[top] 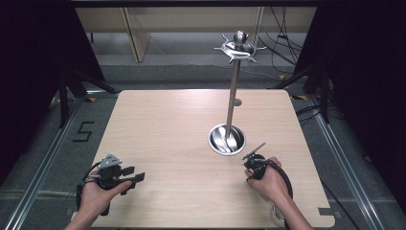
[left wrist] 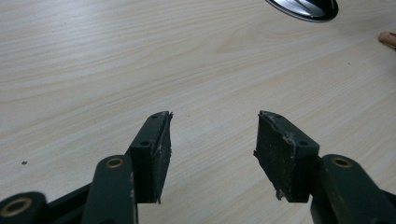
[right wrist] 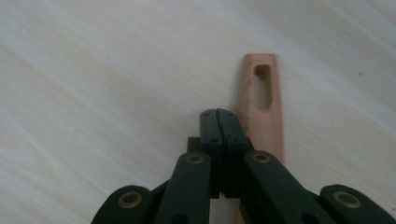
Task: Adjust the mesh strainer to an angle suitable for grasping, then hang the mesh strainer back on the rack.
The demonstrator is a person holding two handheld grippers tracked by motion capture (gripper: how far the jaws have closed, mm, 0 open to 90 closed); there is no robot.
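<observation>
1. In the high view, a light wooden table [top: 182, 143] is taking up the middle of the frame. A round metal base [top: 227, 139] is sitting right of the centre, and a thin metal pole [top: 233, 91] is rising from it toward the top of the frame. Near the pole's top, a shiny metal ring with hooks [top: 238, 49] is spreading outward. At the lower left, a hand is holding the left gripper [top: 128, 178], and its jaws are pointing to the right with a gap between them. At the lower right, the other hand [top: 268, 182] is holding the right gripper [top: 253, 151] just below and right of the base, apart from it. How far its jaws are standing apart, I cannot tell from this view.

2. In the left gripper view, the two black jaws are standing wide apart and holding nothing; bare table is showing between them. The pads [left wrist: 282, 154] are looking worn at the edges. The rim of the metal base [left wrist: 306, 8] is appearing at the upper right, well apart from the jaws. A fingertip [left wrist: 388, 38] is showing at the right edge.

3. In the right gripper view, the jaws are pressing together with no gap visible. A flat wooden handle [right wrist: 261, 102] with a long slot near its end is lying just to the right of the jaws, reaching toward the top of the frame. Its lower part is hidden behind the jaws, so I cannot tell whether they are holding it.
</observation>
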